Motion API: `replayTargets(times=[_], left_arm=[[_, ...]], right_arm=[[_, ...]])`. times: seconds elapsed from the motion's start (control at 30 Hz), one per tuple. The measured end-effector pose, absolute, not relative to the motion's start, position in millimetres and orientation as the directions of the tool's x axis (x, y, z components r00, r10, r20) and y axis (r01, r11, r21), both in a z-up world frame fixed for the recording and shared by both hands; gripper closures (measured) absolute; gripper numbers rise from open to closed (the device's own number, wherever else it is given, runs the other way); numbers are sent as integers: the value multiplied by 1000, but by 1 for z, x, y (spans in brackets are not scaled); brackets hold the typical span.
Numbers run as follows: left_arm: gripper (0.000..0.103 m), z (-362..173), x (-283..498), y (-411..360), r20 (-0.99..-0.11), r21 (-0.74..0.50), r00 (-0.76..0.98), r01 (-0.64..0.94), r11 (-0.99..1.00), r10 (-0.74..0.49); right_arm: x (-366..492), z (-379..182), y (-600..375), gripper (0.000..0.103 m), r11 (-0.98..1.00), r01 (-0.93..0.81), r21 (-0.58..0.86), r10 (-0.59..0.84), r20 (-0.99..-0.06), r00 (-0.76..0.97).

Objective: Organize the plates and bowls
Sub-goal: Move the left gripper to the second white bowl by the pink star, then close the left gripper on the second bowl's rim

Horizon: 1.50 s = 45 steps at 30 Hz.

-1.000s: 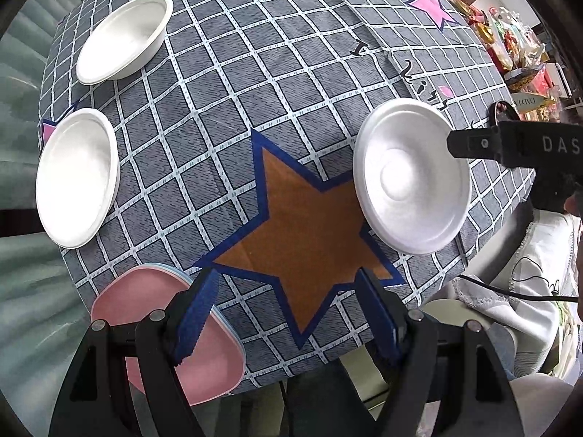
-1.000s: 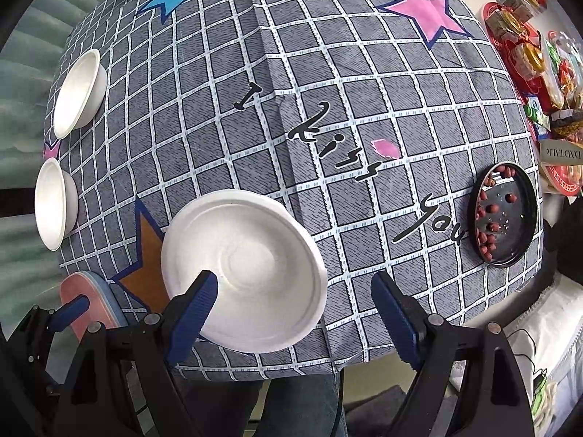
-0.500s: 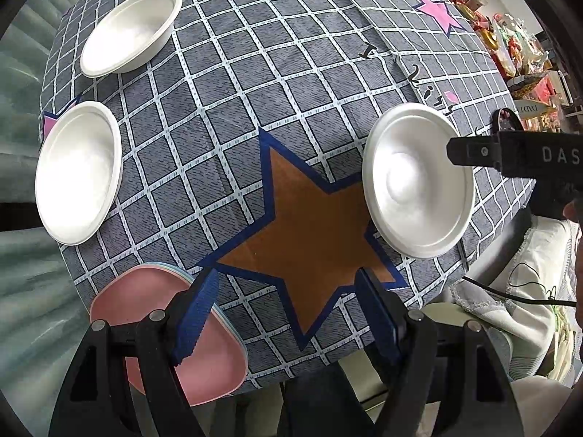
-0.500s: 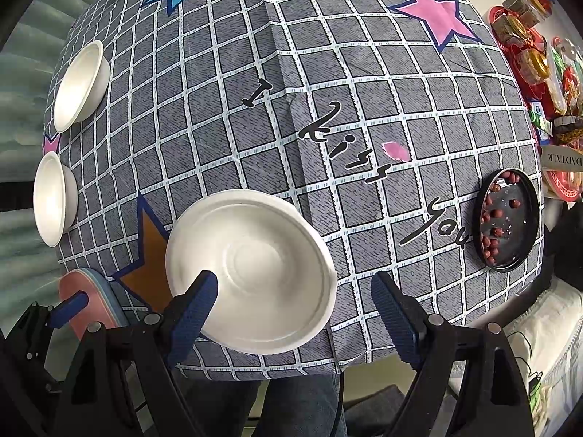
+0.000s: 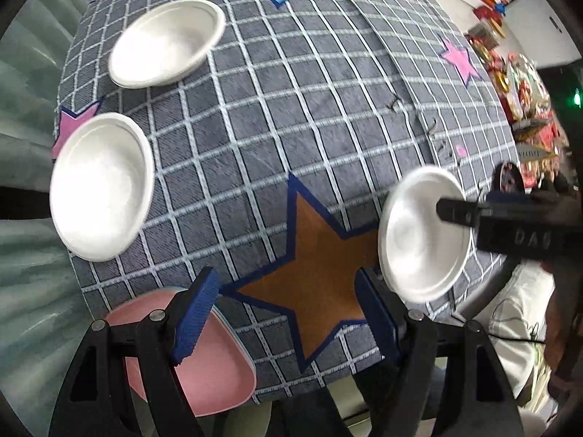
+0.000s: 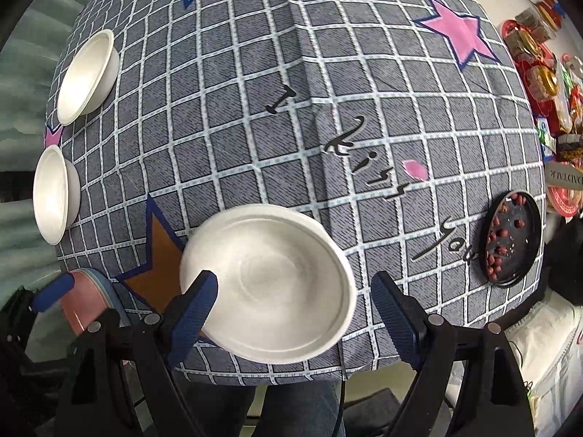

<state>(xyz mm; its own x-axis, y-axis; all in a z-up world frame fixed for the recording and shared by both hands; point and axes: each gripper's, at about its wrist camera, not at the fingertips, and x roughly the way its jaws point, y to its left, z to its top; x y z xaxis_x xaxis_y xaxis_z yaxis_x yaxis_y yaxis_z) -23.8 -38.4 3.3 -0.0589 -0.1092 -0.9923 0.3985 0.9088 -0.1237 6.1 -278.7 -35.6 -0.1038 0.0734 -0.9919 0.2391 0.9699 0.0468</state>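
Note:
A white bowl (image 6: pixel 269 284) lies on the checked tablecloth near the front edge, beside the brown star; it also shows in the left wrist view (image 5: pixel 419 233). My right gripper (image 6: pixel 295 309) is open above it, its left finger over the bowl's near rim. Two more white bowls (image 5: pixel 165 42) (image 5: pixel 100 185) sit at the far left. A stack of pink plates (image 5: pixel 204 360) lies at the front left corner. My left gripper (image 5: pixel 284 313) is open and empty over the brown star, next to the pink plates.
A black dish with red bits (image 6: pixel 510 236) sits at the table's right edge. Packaged goods (image 6: pixel 539 62) crowd a shelf to the right. A green curtain (image 5: pixel 25 73) hangs on the left. A person's legs (image 6: pixel 298 411) are below the front edge.
Both grippers have moved forward over the table, so the bowls look nearer. The right gripper's left finger now overlaps the near bowl's rim. Both stay open.

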Motion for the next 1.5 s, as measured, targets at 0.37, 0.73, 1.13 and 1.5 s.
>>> replayTargets(times=[0.37,0.73,1.13,1.5], left_arm=[[23,11,16,3,-994,-100,9,262,960,-106],[23,14,66,74,-993,-7,117,92,996,-18],[23,-22,102,135,-994,70,83,19,997,69],[24,-64,108,139,-996,84,28,77,994,82]], right_arm=[[33,-38,-243,16,989,137,54,69,-991,-111],[68,-48,-178,16,996,8,93,93,-987,-128],[110,-62,-107,16,981,-69,183,174,-978,-117],[124,-97,-68,16,979,-46,197,189,-973,-134]])
